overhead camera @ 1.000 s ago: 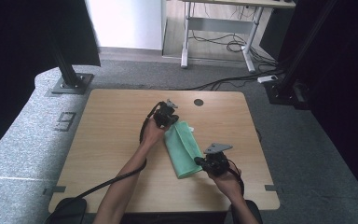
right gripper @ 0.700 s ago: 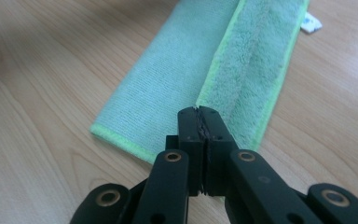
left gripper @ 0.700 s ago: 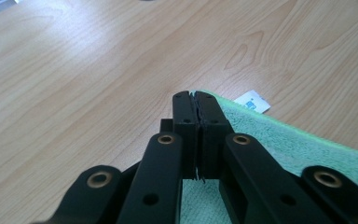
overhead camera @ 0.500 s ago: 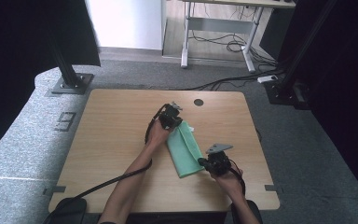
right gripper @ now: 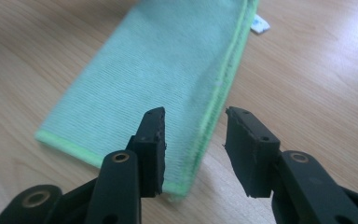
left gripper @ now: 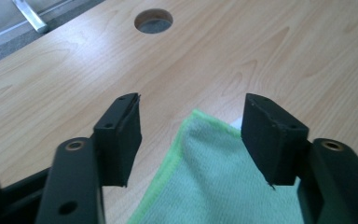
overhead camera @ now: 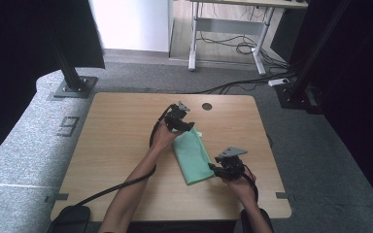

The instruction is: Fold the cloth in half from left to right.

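On the wooden table (overhead camera: 111, 145), a folded green cloth (overhead camera: 193, 154) lies slantwise near the middle, flat on the bare top, with a person's two hands at its opposite ends. At the cloth's far end the left gripper (overhead camera: 180, 121) has just been opening; its jaws now stand apart above the far corner, pressing on nothing. At the near end the right gripper (overhead camera: 222, 169) has also just been opening, and its jaws are parted astride the cloth's long edge without touching it.

Open tabletop spreads wide to the cloth's left and reaches the near edge on that side; to its right a narrower strip runs to the table's right edge. A round hole (overhead camera: 207, 106) in the top sits beyond the cloth's far corner, close behind the left gripper. A black cable (overhead camera: 121, 184) trails from that gripper across the wood toward the near left corner.

From the left gripper view, the green corner (left gripper: 200, 140) lies between the pads. From the right gripper view, stacked stitched edges and a small white label (right gripper: 260, 24) at the far end are plain.
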The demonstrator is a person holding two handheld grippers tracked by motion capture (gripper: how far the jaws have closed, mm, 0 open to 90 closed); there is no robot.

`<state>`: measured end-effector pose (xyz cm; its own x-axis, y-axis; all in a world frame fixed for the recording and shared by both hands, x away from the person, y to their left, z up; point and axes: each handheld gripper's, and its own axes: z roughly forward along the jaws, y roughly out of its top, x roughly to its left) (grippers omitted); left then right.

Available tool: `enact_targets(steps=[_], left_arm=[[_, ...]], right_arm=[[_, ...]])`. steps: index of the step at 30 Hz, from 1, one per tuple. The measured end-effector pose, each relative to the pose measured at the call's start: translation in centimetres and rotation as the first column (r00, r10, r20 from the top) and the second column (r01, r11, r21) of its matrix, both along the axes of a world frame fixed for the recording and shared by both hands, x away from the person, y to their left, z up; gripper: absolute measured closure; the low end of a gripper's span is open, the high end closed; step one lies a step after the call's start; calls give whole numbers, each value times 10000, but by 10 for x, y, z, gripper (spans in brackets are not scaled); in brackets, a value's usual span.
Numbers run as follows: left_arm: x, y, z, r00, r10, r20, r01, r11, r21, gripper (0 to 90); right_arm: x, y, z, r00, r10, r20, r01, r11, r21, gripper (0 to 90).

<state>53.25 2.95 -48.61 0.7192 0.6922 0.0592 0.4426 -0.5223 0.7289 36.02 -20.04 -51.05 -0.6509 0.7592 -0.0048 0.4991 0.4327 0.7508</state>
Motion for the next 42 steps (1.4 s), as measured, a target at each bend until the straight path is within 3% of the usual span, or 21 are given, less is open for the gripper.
enact_targets(steps=[3,9,15,21,25,32,42], left_arm=[[-4,4,-5,10000,-58,5,58,9996,280,351],[-7,12,-19,9993,-156,-336,167,9994,310,305],[-13,18,-30,9993,9,-363,17,9975,710,271],[-4,30,-41,9943,972,-442,-917,9894,1124,270],[-4,33,-46,9932,986,-620,-922,9908,987,270],[-32,33,-47,9981,246,-556,-191,9950,979,270],[-77,37,-49,9981,-185,-590,235,9960,857,260]], right_arm=[[6,-2,-9,9998,-147,-150,142,9993,-338,544],[16,-7,-27,9969,-235,-745,170,9961,-864,455],[18,-11,-31,9940,-430,-1010,391,9984,-401,434],[12,-6,-31,9946,-218,-1010,179,9991,-389,436],[8,0,-31,9949,27,-1006,-68,9992,-406,433],[7,1,-31,9954,-42,-959,4,9992,-395,427],[6,3,-32,9955,17,-950,-54,9992,-389,415]])
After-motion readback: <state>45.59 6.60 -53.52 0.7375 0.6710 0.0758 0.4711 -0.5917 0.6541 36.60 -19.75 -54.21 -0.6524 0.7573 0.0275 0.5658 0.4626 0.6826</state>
